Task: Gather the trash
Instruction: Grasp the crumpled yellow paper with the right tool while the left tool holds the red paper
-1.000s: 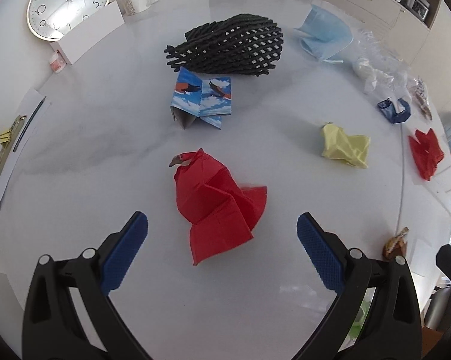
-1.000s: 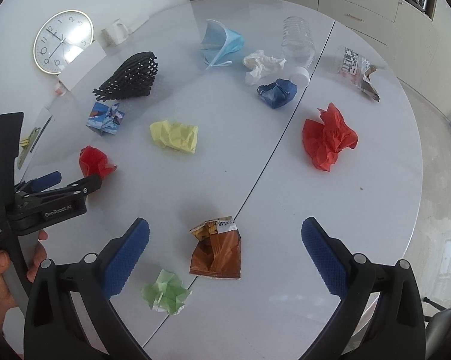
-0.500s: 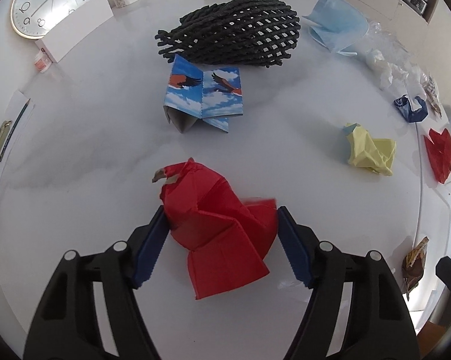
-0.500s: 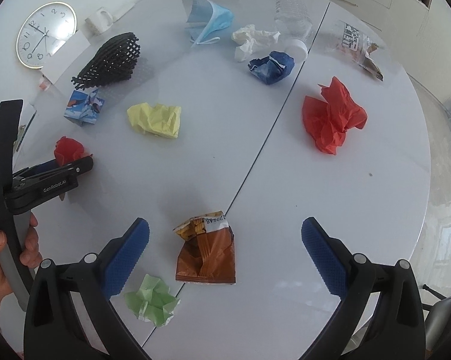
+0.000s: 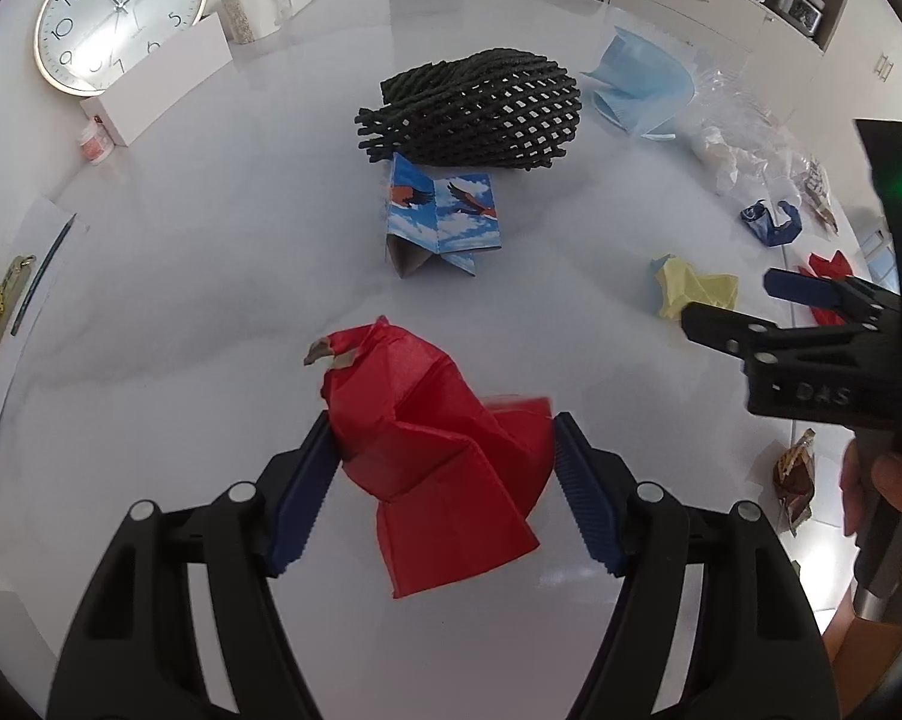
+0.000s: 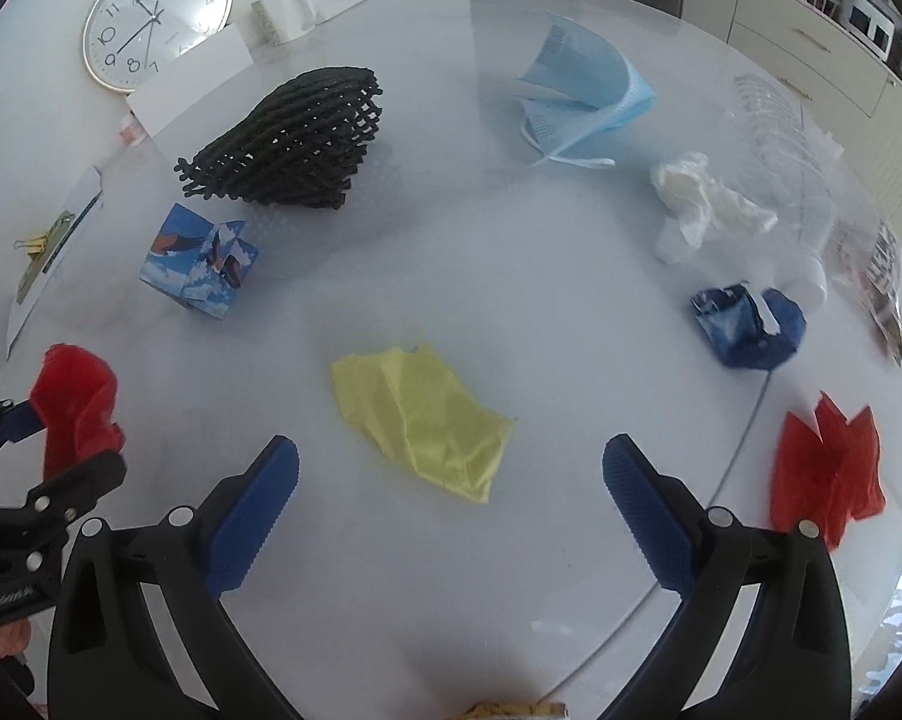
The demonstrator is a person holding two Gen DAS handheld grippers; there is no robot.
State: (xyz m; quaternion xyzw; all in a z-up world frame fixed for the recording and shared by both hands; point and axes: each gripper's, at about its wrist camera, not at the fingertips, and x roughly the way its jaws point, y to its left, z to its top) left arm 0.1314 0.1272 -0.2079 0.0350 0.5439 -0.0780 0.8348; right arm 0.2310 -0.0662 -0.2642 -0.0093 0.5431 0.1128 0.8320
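A folded red paper (image 5: 451, 510) lies on the white table (image 5: 210, 300), and my left gripper (image 5: 443, 426) is shut on it, a blue pad pressing each side. The right wrist view shows the same red paper (image 6: 75, 402) at its left edge, in the left gripper (image 6: 60, 447). My right gripper (image 6: 451, 450) is open and hangs just above a crumpled yellow paper (image 6: 414, 414), which sits between and ahead of its pads without touching them. Seen from the left wrist, the right gripper (image 5: 733, 300) comes in from the right beside the yellow paper (image 5: 697, 291), with a hand on its handle.
Other trash on the table: black foam mesh (image 5: 475, 114), a blue printed folded paper (image 5: 444, 216), a blue face mask (image 6: 577, 90), white tissue (image 6: 697, 198), a blue crumple (image 6: 751, 324), red crumpled paper (image 6: 829, 474), a brown wrapper (image 5: 796, 480). At the far left stand a clock (image 5: 114, 6) and a mug (image 5: 252, 6).
My left gripper came down around the red paper and shut on it. My right gripper moved from over the brown wrapper to over the yellow paper, staying open.
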